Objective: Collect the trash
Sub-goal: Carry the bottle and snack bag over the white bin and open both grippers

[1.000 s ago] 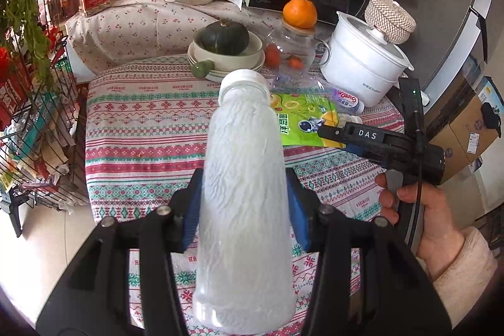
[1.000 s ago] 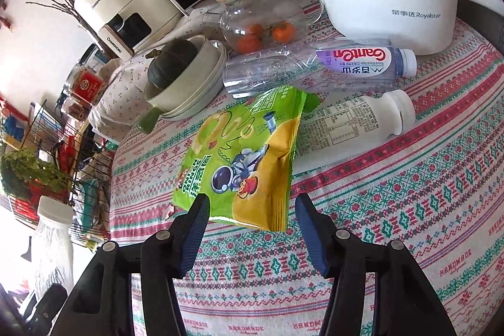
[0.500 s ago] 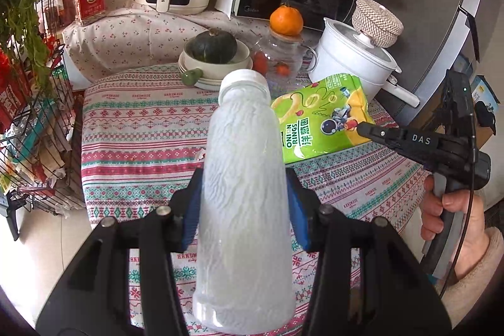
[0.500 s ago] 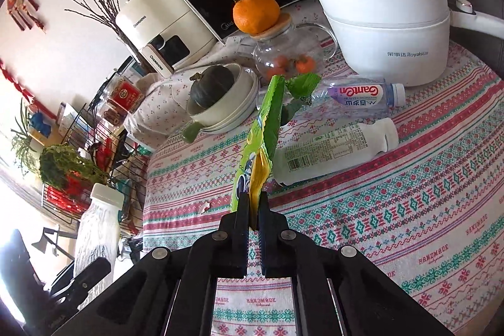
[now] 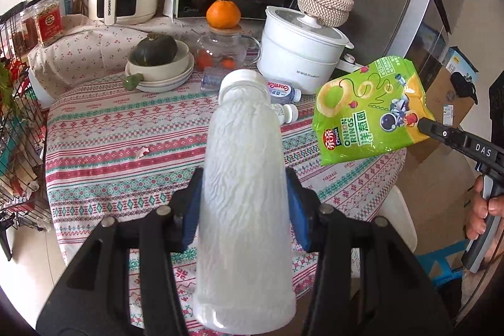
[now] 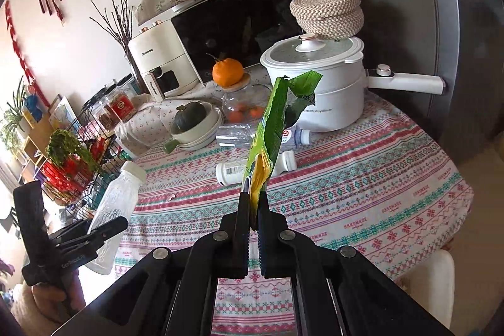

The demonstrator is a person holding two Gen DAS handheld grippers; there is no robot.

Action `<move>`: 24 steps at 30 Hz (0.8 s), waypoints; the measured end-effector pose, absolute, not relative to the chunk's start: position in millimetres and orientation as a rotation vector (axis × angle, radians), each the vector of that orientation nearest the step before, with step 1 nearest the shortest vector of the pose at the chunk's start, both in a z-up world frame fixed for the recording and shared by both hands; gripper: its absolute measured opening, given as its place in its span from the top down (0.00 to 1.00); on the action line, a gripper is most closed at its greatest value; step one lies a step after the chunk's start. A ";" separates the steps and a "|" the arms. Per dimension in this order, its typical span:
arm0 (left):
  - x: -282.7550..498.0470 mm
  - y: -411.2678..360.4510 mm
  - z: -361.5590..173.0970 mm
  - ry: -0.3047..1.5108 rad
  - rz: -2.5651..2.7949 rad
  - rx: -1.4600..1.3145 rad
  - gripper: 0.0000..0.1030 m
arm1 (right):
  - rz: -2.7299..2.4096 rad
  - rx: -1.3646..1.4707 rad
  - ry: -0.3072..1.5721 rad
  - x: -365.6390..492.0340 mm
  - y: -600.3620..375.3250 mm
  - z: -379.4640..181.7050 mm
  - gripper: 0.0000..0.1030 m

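My left gripper (image 5: 242, 203) is shut on a frosted white plastic bottle (image 5: 244, 203) with a white cap, held upright above the table's near edge; it also shows at the left as the frosted bottle (image 6: 118, 203). My right gripper (image 6: 253, 203) is shut on the bottom edge of a green and yellow onion-ring snack bag (image 6: 271, 140), which hangs lifted over the table, seen flat as the snack bag (image 5: 368, 115) at the right. On the patterned tablecloth (image 5: 126, 147) lie a clear water bottle (image 5: 280, 88) and a small white bottle (image 6: 226, 173).
At the table's back stand a white pot (image 5: 302, 52), a glass teapot with an orange on top (image 5: 223, 48), and stacked bowls holding a dark squash (image 5: 157, 59). A wire rack (image 5: 19, 128) is at left, cardboard boxes (image 5: 441, 103) at right. A small scrap (image 5: 143, 151) lies mid-table.
My right gripper shut on the snack bag and lifted it up and back off the table. My left gripper with the bottle drew back from the table a little.
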State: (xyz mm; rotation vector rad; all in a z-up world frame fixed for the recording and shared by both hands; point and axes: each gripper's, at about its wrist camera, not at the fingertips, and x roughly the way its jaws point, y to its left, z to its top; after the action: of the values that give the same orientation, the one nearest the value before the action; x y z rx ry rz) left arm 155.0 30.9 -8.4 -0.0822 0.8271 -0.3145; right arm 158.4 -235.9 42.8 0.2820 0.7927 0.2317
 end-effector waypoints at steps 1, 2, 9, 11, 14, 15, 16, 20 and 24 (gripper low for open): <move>153.7 22.8 -9.3 0.827 -0.327 -0.075 0.51 | 0.219 0.282 0.784 149.7 -245.2 43.1 0.95; 152.6 14.7 -10.3 0.828 -0.340 -0.070 0.51 | 0.207 0.288 0.777 140.8 -255.2 42.6 0.96; 141.9 -53.8 -18.6 0.834 -0.469 -0.011 0.51 | 0.071 0.302 0.793 92.1 -326.2 37.7 0.96; 137.0 -74.9 -21.8 0.831 -0.505 0.014 0.51 | 0.033 0.319 0.801 77.6 -349.9 35.9 0.96; 127.9 -105.0 -29.2 0.834 -0.562 0.048 0.51 | -0.029 0.324 0.820 56.5 -379.2 30.4 0.96; 124.2 -115.6 -32.6 0.836 -0.583 0.061 0.51 | -0.046 0.326 0.830 50.5 -387.7 27.7 0.95; 120.7 -126.8 -36.4 0.839 -0.603 0.076 0.51 | -0.061 0.330 0.842 44.6 -396.2 24.6 0.96; 105.1 -166.2 -53.5 0.855 -0.682 0.123 0.51 | -0.107 0.335 0.915 26.2 -421.4 7.1 0.95; 89.7 -200.1 -70.0 0.870 -0.746 0.172 0.51 | -0.130 0.328 1.022 19.6 -433.8 -23.9 0.95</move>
State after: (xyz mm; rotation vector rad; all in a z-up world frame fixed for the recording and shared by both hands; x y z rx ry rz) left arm 89.7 -200.1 -70.0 0.1722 0.8701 -0.7461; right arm 19.6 -433.8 -23.9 0.3279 1.0216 -0.1302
